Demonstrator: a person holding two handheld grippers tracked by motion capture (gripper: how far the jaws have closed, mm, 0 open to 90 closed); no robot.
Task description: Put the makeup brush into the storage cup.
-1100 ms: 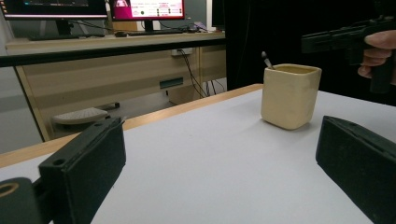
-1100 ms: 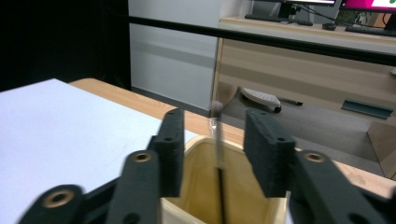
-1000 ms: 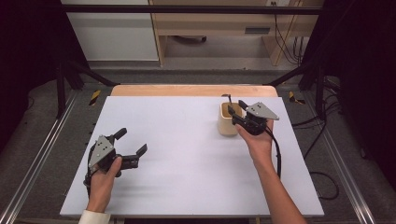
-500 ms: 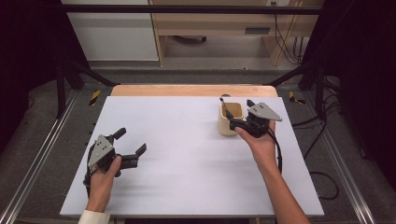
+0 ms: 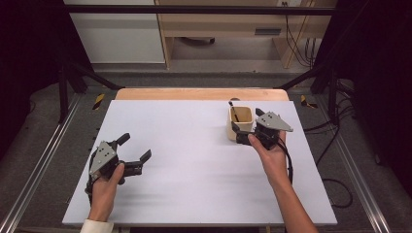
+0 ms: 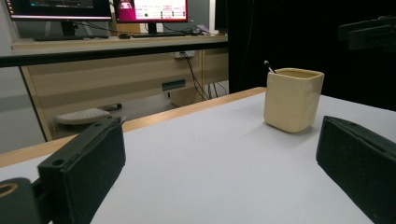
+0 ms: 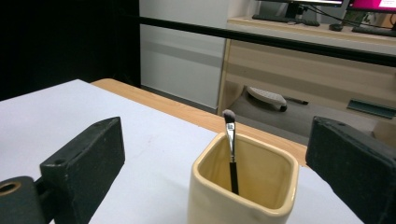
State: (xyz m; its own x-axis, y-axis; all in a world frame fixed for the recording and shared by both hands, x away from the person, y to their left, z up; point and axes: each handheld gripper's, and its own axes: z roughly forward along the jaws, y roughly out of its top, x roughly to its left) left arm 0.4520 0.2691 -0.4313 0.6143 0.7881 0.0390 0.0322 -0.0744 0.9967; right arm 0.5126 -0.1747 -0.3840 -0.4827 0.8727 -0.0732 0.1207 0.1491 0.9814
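Right gripper point(image 5: 248, 125) jaws, just opening, stand wide and empty either side of the cream square cup point(image 7: 243, 192), nothing between pads and cup; the makeup brush point(image 7: 230, 149) stands near-upright inside, bristles up; left gripper point(image 5: 135, 154) open, well apart on white table point(image 5: 194, 145).

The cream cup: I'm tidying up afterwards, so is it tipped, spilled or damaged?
Nothing stands out. The cream square ceramic cup stands upright on the white table, with a thin black brush leaning inside, bristles up.
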